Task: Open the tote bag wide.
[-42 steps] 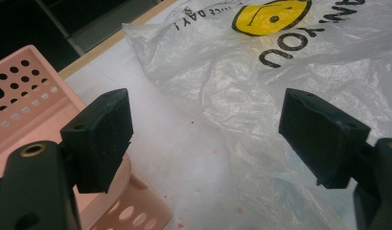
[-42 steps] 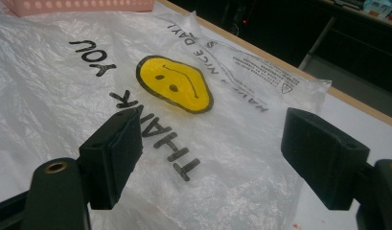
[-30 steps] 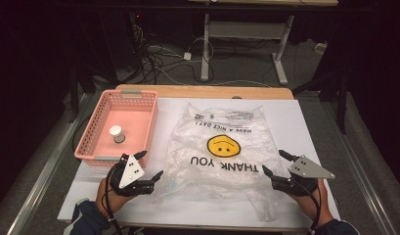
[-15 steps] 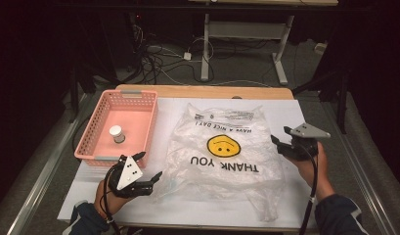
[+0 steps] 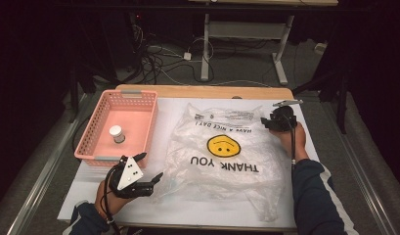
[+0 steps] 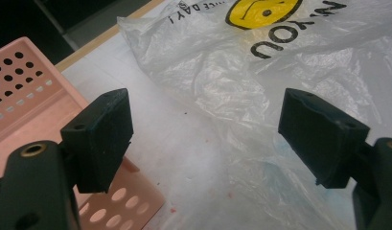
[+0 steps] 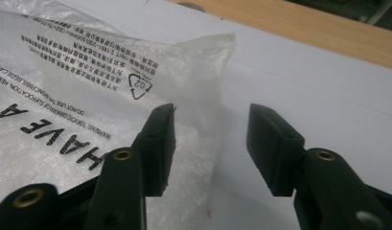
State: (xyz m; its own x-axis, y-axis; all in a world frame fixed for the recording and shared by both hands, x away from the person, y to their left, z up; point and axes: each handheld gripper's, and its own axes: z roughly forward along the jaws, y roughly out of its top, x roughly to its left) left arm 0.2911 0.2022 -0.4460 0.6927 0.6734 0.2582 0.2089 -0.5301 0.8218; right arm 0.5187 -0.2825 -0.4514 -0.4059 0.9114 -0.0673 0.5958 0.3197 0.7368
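A clear plastic bag (image 5: 227, 156) with a yellow smiley and "THANK YOU" print lies flat on the white table cover. My left gripper (image 5: 149, 166) rests open at the bag's near left corner. Its jaws stand wide apart over the crinkled plastic (image 6: 222, 72) with nothing between them (image 6: 205, 103). My right gripper (image 5: 264, 122) is at the bag's far right corner. Its jaws (image 7: 210, 115) have just been closing and stand half apart, with the bag's corner edge (image 7: 198, 81) lying between them; the pads do not press on it.
A pink perforated basket (image 5: 90, 132) stands at the left with a small white jar (image 5: 117, 133) in it; its corner (image 6: 21, 86) is close beside the left jaw. A bare wooden strip (image 5: 202, 91) runs along the table's far edge.
The right hand has gone from the near right side up to the bag's far right corner, and its jaws have narrowed. The left gripper has stayed put.
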